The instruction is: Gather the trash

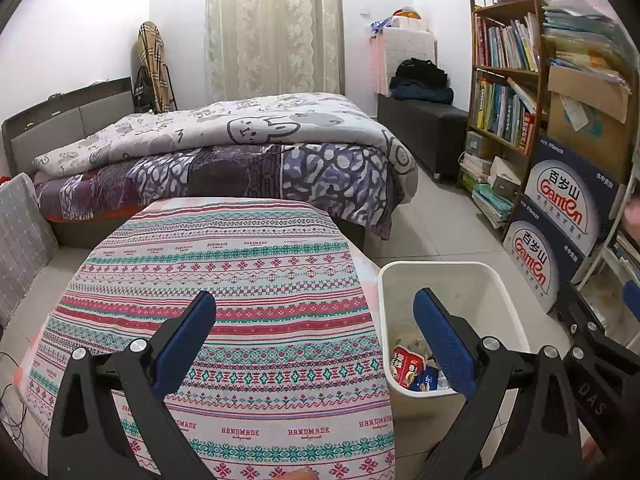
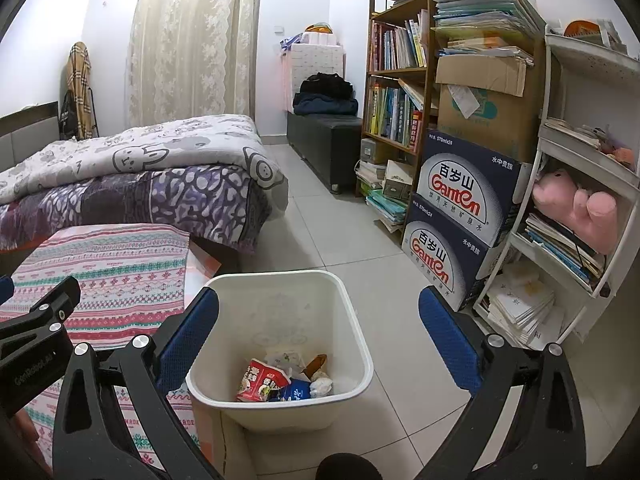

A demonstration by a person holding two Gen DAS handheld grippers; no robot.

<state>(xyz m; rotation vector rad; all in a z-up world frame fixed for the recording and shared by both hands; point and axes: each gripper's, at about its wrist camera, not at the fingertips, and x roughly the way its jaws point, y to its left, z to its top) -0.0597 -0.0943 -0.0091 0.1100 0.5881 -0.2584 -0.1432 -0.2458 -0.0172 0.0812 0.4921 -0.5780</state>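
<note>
Both tools, left tool and right tool, are spread and empty. Trash sits low in the bin; next, look for more.

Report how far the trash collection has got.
Done: a red carton, a blue packet and crumpled scraps lie in the white bin. In hand: nothing; the left gripper and the right gripper are both open and empty. Left: no loose trash shows on the patterned tablecloth, so the job looks about finished.
</note>
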